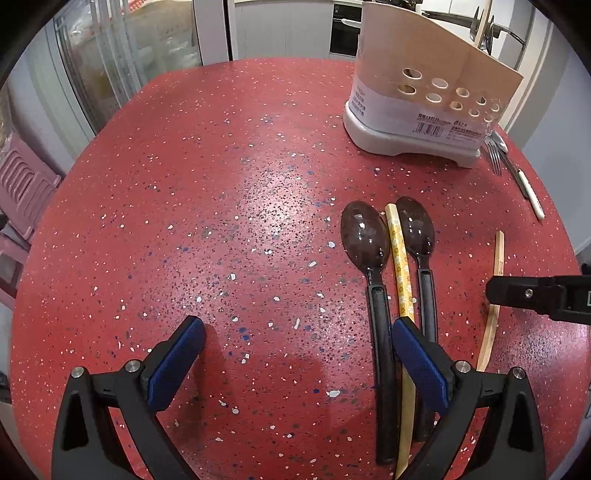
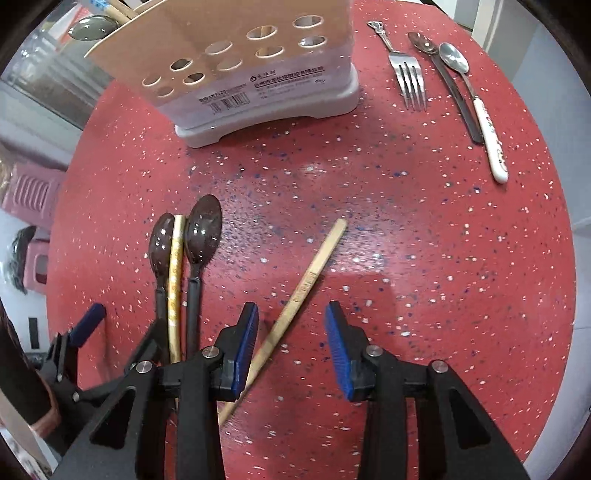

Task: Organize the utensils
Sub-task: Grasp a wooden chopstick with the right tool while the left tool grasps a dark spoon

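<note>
Two dark plastic spoons (image 1: 364, 236) (image 1: 415, 225) lie side by side on the red speckled table (image 1: 221, 184), with a yellow flowered chopstick (image 1: 399, 258) between them. My left gripper (image 1: 297, 332) hovers open over the table, its right finger above the spoon handles. A plain wooden chopstick (image 2: 306, 280) lies slanted on the table. My right gripper (image 2: 291, 325) is open above it; the stick passes between the blue pads close to the left one, and neither pad presses on it. The beige utensil holder (image 2: 258, 74) stands at the back with a spoon (image 2: 88, 27) in it.
A fork (image 2: 410, 81), a small dark spoon (image 2: 443, 74) and a metal spoon with a white handle (image 2: 476, 103) lie right of the holder near the table's edge. A pink stool (image 1: 26, 184) stands beyond the round table's left rim.
</note>
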A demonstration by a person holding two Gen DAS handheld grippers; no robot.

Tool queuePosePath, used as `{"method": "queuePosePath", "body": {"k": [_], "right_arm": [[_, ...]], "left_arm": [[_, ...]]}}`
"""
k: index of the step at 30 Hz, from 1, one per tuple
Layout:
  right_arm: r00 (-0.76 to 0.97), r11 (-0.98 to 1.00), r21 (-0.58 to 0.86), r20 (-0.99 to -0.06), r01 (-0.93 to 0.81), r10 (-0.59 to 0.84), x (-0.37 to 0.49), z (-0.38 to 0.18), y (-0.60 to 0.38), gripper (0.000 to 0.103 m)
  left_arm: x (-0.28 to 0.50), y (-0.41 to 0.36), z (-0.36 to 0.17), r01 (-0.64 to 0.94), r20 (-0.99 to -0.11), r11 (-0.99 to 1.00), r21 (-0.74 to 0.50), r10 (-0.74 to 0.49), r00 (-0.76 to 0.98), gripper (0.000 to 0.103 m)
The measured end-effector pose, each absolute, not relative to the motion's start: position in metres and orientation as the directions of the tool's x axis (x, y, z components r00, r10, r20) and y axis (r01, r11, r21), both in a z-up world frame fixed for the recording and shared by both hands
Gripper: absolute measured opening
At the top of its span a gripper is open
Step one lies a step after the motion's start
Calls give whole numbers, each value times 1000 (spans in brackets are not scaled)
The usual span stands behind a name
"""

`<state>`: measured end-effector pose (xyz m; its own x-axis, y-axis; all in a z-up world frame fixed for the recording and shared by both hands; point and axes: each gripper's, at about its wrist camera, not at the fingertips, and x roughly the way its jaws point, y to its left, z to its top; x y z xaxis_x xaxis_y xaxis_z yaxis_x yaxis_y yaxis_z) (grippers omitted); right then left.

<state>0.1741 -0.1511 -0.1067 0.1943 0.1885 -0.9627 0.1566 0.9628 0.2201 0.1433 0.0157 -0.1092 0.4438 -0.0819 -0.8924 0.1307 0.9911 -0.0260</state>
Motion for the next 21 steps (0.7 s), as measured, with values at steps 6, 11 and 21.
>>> {"method": "queuePosePath", "body": {"k": [6,11,21], "right_arm": [[192,997,51,-981,53,39,178,-106,-112,39],[219,999,14,-976,-35,21,174,-106,-104,20],[287,982,80,-950,-169,126,141,-105,-121,6]], "left_arm": [[143,8,-109,135,-897,991,0,-60,438,103],[142,-4,-104,182,-903,983,-7,-85,422,102],[143,-31,-97,285,-926,958,-18,-124,358,63]]}}
